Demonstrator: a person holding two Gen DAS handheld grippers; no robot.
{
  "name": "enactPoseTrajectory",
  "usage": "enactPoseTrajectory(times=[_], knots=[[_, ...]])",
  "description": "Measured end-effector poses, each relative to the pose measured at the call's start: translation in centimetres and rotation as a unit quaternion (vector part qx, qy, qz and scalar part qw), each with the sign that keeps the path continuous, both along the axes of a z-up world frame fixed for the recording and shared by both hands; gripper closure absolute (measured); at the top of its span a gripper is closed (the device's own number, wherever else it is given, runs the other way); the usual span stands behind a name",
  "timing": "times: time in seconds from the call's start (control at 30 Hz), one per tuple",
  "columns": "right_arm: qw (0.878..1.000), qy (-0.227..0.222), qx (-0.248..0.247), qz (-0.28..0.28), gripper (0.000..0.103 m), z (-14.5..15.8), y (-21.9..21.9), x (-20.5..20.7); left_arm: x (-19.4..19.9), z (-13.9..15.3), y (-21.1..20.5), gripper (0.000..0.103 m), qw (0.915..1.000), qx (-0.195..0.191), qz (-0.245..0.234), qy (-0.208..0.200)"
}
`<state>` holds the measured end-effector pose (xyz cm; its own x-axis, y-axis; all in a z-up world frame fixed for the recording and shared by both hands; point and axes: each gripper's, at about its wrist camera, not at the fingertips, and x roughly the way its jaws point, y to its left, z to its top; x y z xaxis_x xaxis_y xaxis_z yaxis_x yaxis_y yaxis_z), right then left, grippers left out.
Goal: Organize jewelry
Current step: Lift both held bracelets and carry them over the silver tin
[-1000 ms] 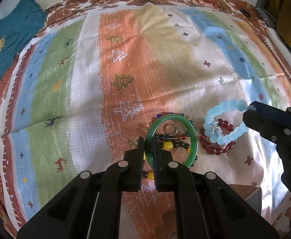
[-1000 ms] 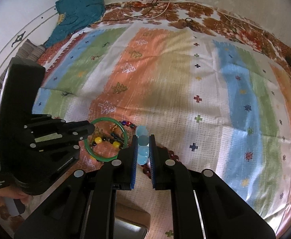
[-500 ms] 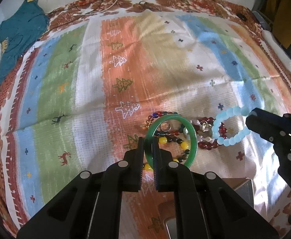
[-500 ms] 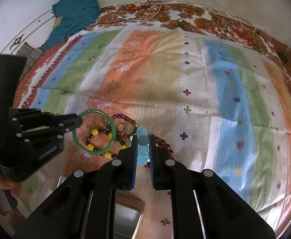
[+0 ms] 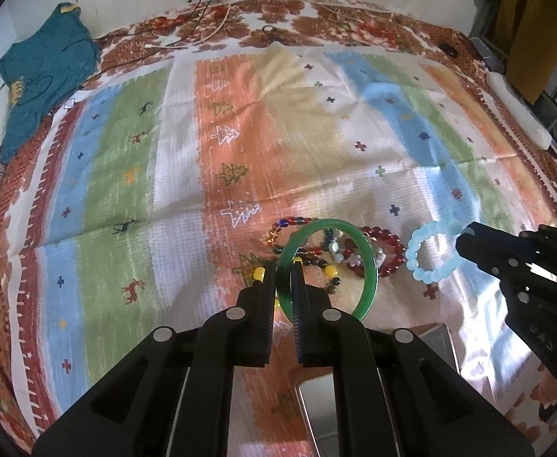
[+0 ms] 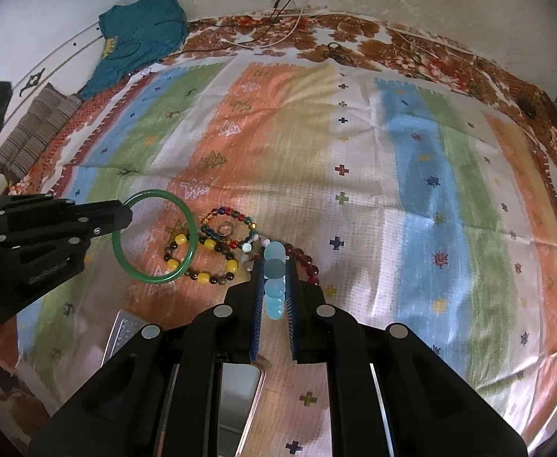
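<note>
My left gripper [image 5: 283, 266] is shut on the rim of a green bangle [image 5: 370, 266], which hangs above the cloth; the right wrist view shows the same bangle [image 6: 189, 255] at the left gripper's tip [image 6: 124, 215]. My right gripper [image 6: 274, 266] is shut on a pale blue bead bracelet [image 6: 272, 285], lifted off the cloth; in the left wrist view this bracelet [image 5: 415, 255] dangles from the right gripper [image 5: 465, 243]. On the cloth below lie a dark red bead bracelet [image 5: 389, 262], a multicoloured glass bead strand [image 6: 236, 215] and a yellow-and-brown bead bracelet [image 6: 206, 245].
A striped, patterned cloth [image 5: 187, 175] covers the surface. A metal tray edge [image 6: 120, 333] and a mirror-like lid [image 5: 316, 403] lie near the front. A teal garment [image 5: 38, 72] and cables [image 6: 278, 34] are at the back; a hand [image 6: 0, 346] shows at lower left.
Both grippers have risen and drawn back with their bracelets. The blue bracelet has come clear of the red one, and the pile on the cloth looks smaller and farther away.
</note>
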<state>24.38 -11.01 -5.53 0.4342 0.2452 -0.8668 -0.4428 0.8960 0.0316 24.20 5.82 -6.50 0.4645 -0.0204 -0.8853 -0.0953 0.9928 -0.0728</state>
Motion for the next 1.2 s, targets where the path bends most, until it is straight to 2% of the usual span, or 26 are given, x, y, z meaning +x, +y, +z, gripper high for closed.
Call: enactPoseTrajectory(times=[0.57,1.2], knots=[[0.999,-0.029,0.019,0.022,0.091,2.9,-0.4,-3.8,-4.5,2.4,-2.2,0.096,0.9992,-0.006,-0.023,-0.033],[0.998,-0.038,0.008,0.043,0.091,2.7,0.1,-8.4,-8.9,2.9,-2.9,0.095,0.9985,-0.007,-0.027,-0.047]])
